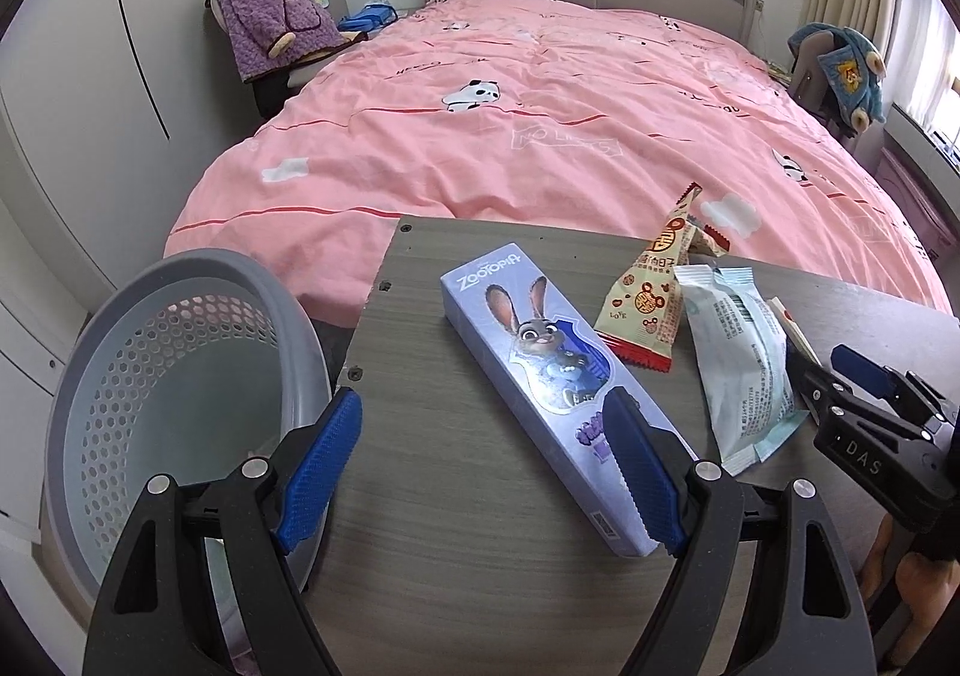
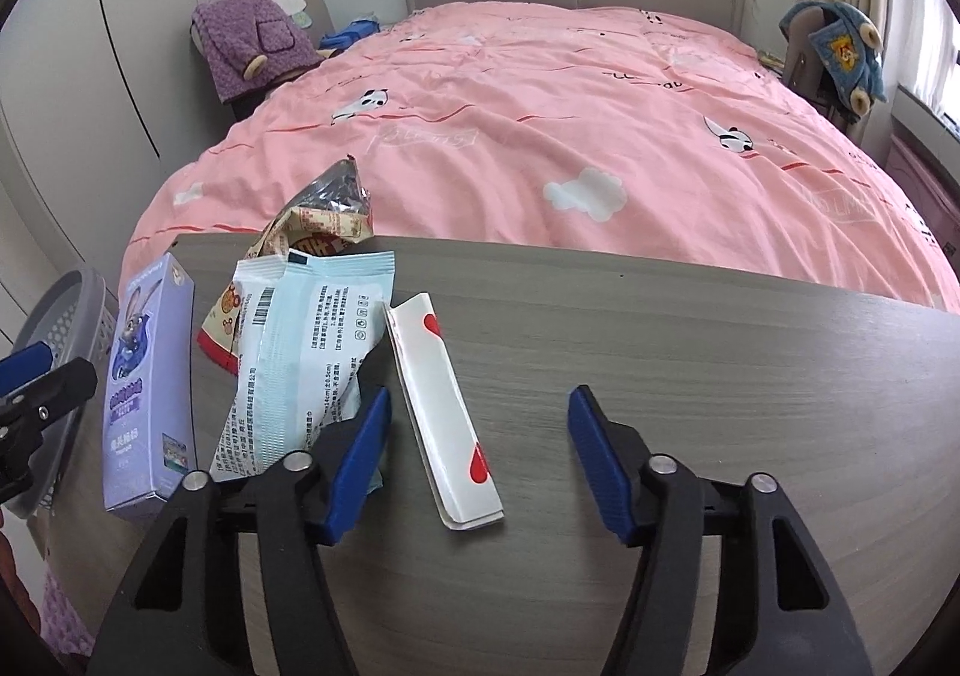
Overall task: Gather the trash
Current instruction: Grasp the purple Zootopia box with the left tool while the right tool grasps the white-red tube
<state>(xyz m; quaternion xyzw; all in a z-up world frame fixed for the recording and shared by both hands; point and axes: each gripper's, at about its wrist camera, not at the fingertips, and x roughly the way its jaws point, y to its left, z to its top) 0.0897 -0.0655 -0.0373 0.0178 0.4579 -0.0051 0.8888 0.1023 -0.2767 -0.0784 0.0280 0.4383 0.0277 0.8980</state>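
Lying along the tabletop's left edge, a purple Zootopia box is seen with its near end under the left gripper, whose fingers are spread wide and grip nothing. A beige snack wrapper and a pale blue packet are set beside the box, toward the far edge. A white heart-printed wrapper is framed between the right gripper's parted, untouching fingers. A grey perforated basket is placed off the left edge.
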